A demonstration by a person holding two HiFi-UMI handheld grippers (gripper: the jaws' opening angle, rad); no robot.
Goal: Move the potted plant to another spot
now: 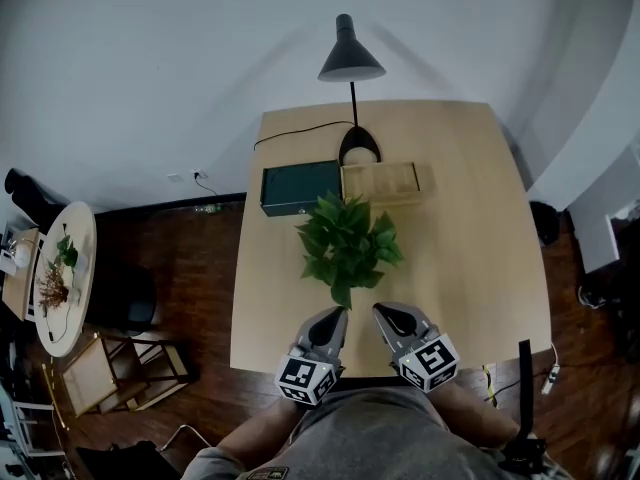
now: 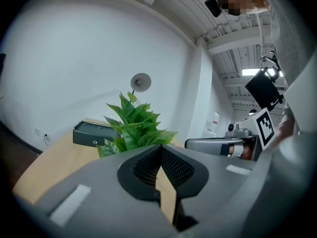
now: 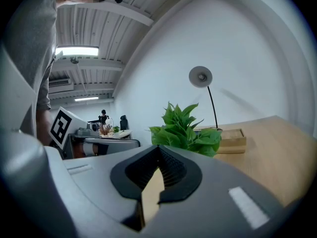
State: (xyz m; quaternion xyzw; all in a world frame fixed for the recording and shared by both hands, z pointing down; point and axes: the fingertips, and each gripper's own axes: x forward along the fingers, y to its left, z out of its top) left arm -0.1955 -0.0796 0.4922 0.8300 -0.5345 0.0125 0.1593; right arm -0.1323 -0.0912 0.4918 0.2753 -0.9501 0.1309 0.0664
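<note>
Now the left gripper (image 1: 338,314) hovers at the near edge of the table (image 1: 470,228), jaws pressed together and empty. Just beyond both tools, the potted plant (image 1: 347,246) stands mid-table before a dark green box (image 1: 298,188). The right gripper (image 1: 381,311) is likewise closed on nothing.

The left gripper (image 1: 337,317) and the right gripper (image 1: 386,314) have smooth grey shells with black, mesh-textured pads (image 2: 174,168) that taper to a point. Each carries a cube (image 1: 305,378) of black-and-white square markers at its rear. The person wears a grey shirt (image 1: 400,426).
</note>
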